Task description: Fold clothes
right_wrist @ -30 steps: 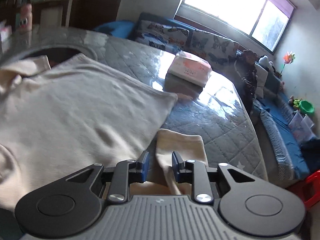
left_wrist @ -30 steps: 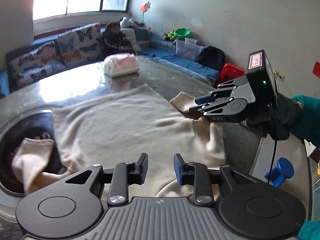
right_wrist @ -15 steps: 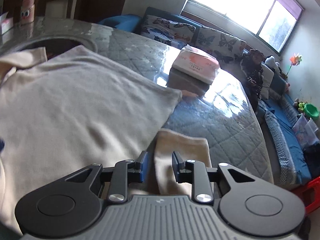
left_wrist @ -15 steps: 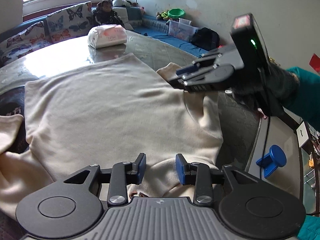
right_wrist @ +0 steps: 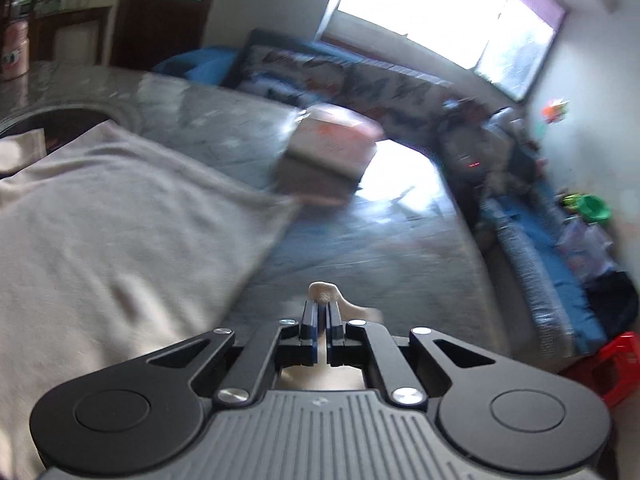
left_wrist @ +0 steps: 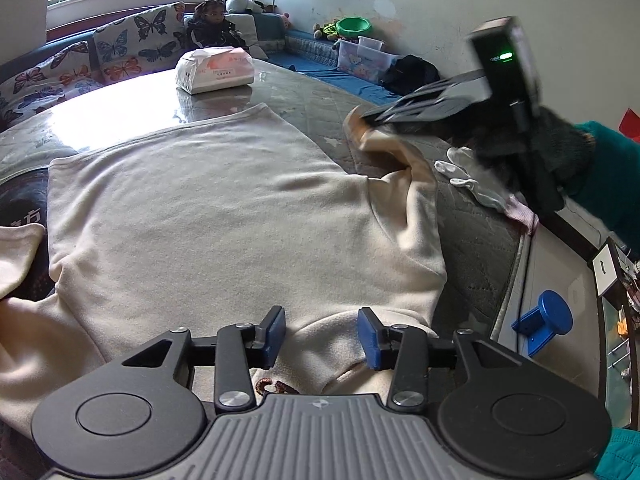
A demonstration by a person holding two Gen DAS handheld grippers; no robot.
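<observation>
A cream sweatshirt [left_wrist: 208, 208] lies spread flat on the quilted grey table [left_wrist: 472, 240]. My left gripper [left_wrist: 322, 332] hovers over its near edge by the collar, its jaws opening, with cloth below them but nothing pinched. In the left wrist view my right gripper [left_wrist: 366, 118] is blurred at the right, shut on the cuff of the right sleeve [left_wrist: 400, 152] and lifting it off the table. The right wrist view shows my right gripper [right_wrist: 322, 308] shut, with the sleeve's cuff [right_wrist: 326, 290] poking out past its tips. The sweatshirt [right_wrist: 100, 240] fills that view's left side.
A white and pink tissue pack [left_wrist: 216, 69] stands at the table's far side. White gloves [left_wrist: 468, 180] lie near the right edge. A blue clamp [left_wrist: 544, 318] sits off the table's right edge. A dark round recess [left_wrist: 20, 208] lies at the left. Sofas line the walls.
My right gripper closed on the sleeve's cuff and lifted it, moving fast enough to blur. My left gripper's jaws widened and sank closer to the sweatshirt's near edge.
</observation>
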